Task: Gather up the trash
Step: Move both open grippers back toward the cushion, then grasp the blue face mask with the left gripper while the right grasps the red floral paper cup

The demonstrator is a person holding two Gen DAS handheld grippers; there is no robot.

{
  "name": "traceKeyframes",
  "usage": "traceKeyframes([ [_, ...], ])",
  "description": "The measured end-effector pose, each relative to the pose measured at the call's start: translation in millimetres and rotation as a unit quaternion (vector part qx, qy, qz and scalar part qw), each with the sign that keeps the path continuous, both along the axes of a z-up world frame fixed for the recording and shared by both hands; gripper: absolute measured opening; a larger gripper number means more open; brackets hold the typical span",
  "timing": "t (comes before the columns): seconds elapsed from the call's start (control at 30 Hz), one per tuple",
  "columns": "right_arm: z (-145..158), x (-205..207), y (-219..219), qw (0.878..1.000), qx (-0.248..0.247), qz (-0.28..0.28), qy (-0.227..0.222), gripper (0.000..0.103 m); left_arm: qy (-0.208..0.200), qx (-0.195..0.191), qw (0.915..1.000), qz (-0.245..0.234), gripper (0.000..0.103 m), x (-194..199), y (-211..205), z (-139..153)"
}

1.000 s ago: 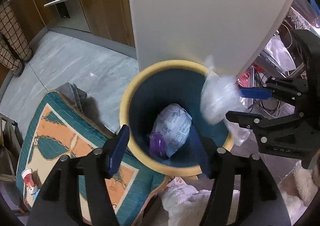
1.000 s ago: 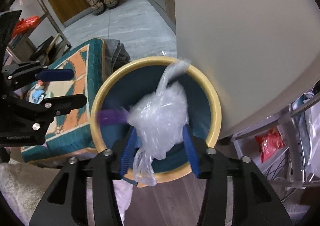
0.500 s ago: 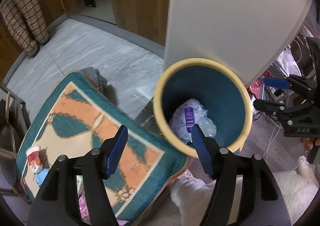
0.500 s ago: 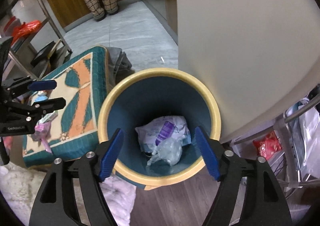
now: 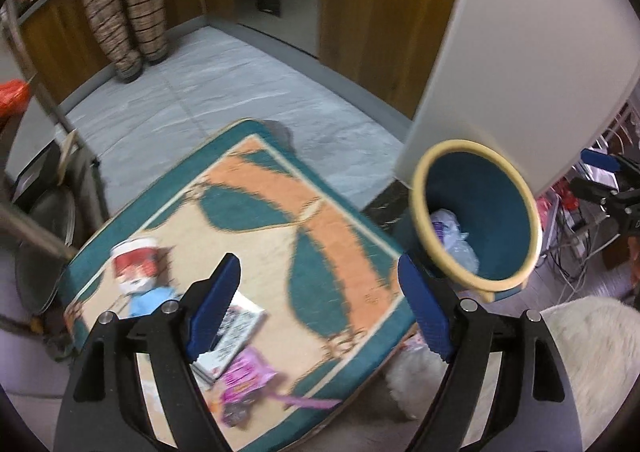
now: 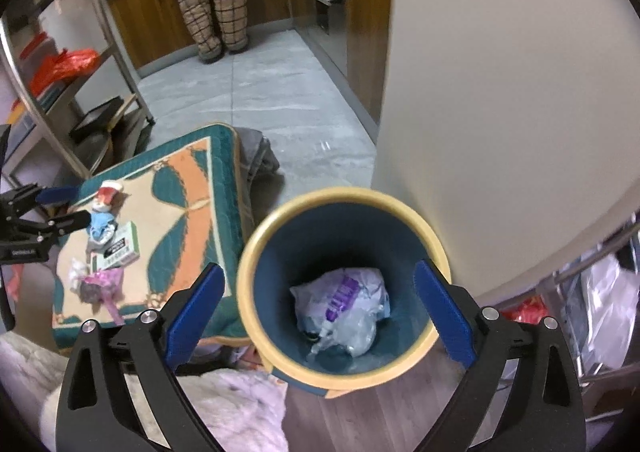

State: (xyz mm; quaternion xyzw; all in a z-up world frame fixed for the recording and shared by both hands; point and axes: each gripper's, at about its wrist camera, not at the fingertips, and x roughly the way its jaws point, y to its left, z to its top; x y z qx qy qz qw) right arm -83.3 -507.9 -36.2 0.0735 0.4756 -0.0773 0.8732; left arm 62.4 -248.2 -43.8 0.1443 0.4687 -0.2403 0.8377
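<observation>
Teal, orange and cream cloth covers a padded cushion [image 5: 256, 236] lying on the grey tiled floor [image 5: 224, 91], and the loose trash sits at its near left end. Farthest left there is a small paper cup [image 5: 134, 268] with a red and white print, next to a crumpled blue scrap [image 5: 150, 300]. Just nearer lies a flat white carton [image 5: 230, 336] with dark lettering too blurred to read, and at the near edge a shiny purple wrapper [image 5: 244, 384], crinkled, its print also unreadable. The left gripper [image 5: 320, 304] hangs over this end of the cushion with its blue-padded jaws spread wide and nothing between them. To the right stands a round bin [image 6: 416, 236], deep blue inside with a smooth yellow rim, close against a pale wall [image 6: 500, 91]. At its bottom rest a white bag [image 6: 340, 296] with purple writing, too smeared to make out, and a clear crumpled plastic bag [image 6: 356, 332] touching it. The right gripper [image 6: 320, 316] hovers above the bin mouth, jaws released and bare.
</observation>
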Motion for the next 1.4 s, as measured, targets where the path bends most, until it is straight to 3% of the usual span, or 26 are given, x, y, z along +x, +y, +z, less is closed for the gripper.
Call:
traceKeyframes([
  [0.17, 27.2, 24.3, 37.0, 0.999, 0.000, 0.032, -0.022, 0.095, -0.013, 0.001, 0.9989, 0.046, 0.080, 6.2, 55.9, 8.2],
  [0.33, 53.7, 57.7, 100.7, 0.995, 0.001, 0.088, -0.051, 0.095, -0.024, 0.002, 0.9927, 0.118, 0.080, 14.6, 119.5, 8.9],
  [0.53, 63.9, 98.4, 181.6, 0.986, 0.025, 0.155, -0.055, 0.095, -0.036, 0.036, 0.9834, 0.174, 0.081, 17.4, 178.5, -8.6],
  [0.7, 64.3, 127.6, 239.5, 0.978, 0.023, 0.200, -0.062, 0.095, -0.023, 0.021, 0.9775, 0.209, 0.081, 23.1, 214.0, -18.1],
  [0.87, 38.9, 160.7, 271.3, 0.978, 0.023, 0.205, -0.036, 0.095, 0.009, 0.044, 0.9760, 0.213, 0.081, 35.0, 224.9, -47.6],
  [1.0, 12.8, 193.1, 288.0, 0.980, 0.008, 0.200, -0.017, 0.095, 0.034, 0.017, 0.9727, 0.229, 0.081, 50.6, 232.1, -65.5],
  [1.1, -7.9, 210.2, 290.1, 0.981, 0.003, 0.192, -0.004, 0.095, 0.054, 0.013, 0.9752, 0.214, 0.080, 61.1, 224.7, -82.2],
  [1.2, -37.0, 219.5, 285.9, 0.982, 0.006, 0.187, 0.015, 0.095, 0.081, 0.023, 0.9785, 0.188, 0.071, 71.0, 213.8, -105.4],
  [1.27, -59.6, 225.0, 285.2, 0.981, -0.005, 0.191, 0.042, 0.095, 0.095, 0.029, 0.9783, 0.182, 0.058, 76.7, 211.8, -118.5],
  [1.4, -89.0, 234.4, 286.8, 0.977, -0.014, 0.197, 0.082, 0.095, 0.113, 0.050, 0.9774, 0.172, 0.047, 88.4, 212.0, -142.5],
])
